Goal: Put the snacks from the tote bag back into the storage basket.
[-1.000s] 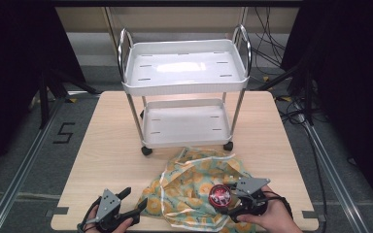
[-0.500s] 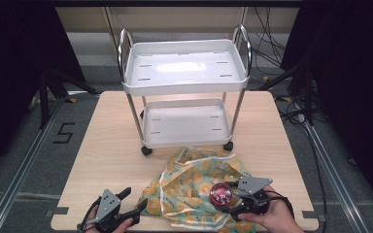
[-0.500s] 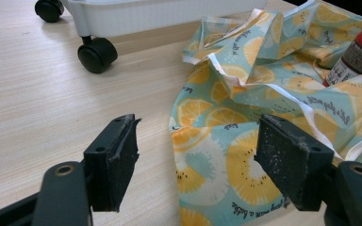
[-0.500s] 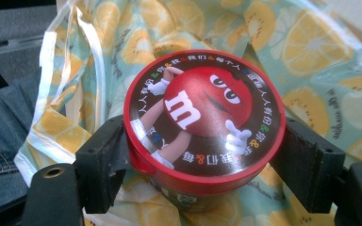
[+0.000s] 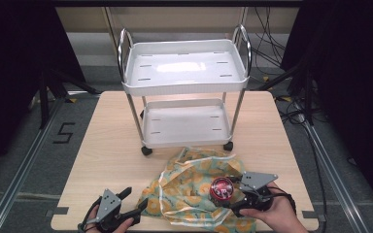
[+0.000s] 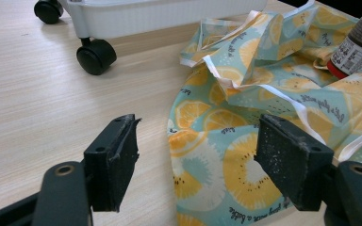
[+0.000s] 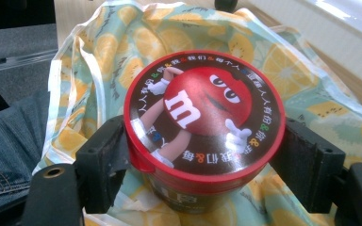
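Gripping round glossy-lidded tub [image 7: 202,127], matte black tongs [image 7: 202,162].

Glossy plastic tub lid [image 7: 202,113], thin printed cloth [image 6: 245,117], matt pale wood table [image 5: 111,136].

The right tool [image 5: 229,200] grips a round red-lidded brown tub [image 5: 222,189] above a crumpled teal fabric bag printed with orange slices [image 5: 189,182]. The left tool [image 5: 135,203], jaws apart, sits just left of the bag. Beyond both stands a white two-tier metal trolley [image 5: 184,82] on the light wooden table [image 5: 111,145].
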Tool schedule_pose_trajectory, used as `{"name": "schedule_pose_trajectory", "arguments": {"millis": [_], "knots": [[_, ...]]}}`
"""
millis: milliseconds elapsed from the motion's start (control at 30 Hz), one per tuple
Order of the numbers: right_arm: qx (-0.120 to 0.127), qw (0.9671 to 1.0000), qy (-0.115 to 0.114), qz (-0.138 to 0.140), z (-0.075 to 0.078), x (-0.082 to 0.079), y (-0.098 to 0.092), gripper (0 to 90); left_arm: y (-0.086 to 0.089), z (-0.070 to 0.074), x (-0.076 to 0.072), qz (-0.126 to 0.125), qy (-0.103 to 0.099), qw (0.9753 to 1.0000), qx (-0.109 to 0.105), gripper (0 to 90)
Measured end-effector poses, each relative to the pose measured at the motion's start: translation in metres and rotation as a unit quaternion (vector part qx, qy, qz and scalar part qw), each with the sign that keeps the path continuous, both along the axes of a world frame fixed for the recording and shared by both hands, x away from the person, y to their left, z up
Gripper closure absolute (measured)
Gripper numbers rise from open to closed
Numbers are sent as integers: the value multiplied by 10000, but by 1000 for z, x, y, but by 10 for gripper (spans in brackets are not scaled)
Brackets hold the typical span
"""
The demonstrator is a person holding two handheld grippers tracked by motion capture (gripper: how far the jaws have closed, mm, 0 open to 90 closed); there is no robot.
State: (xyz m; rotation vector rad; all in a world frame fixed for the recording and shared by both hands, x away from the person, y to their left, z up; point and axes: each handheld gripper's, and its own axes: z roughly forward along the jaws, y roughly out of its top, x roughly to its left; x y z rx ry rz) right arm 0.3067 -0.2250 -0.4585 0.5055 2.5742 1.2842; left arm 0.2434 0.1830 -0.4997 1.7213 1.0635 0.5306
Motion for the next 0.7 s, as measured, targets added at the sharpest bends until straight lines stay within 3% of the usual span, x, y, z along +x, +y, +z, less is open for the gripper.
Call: {"name": "schedule_pose_trajectory", "arguments": {"millis": [300,700], "knots": [[193,9998,-23,32,6,0,-2,261,1,0,0,19,2,10000,34,296],[272,9995,-135,42,19,2,3,261,1,0,-1,45,2,10000,-2,296]]}}
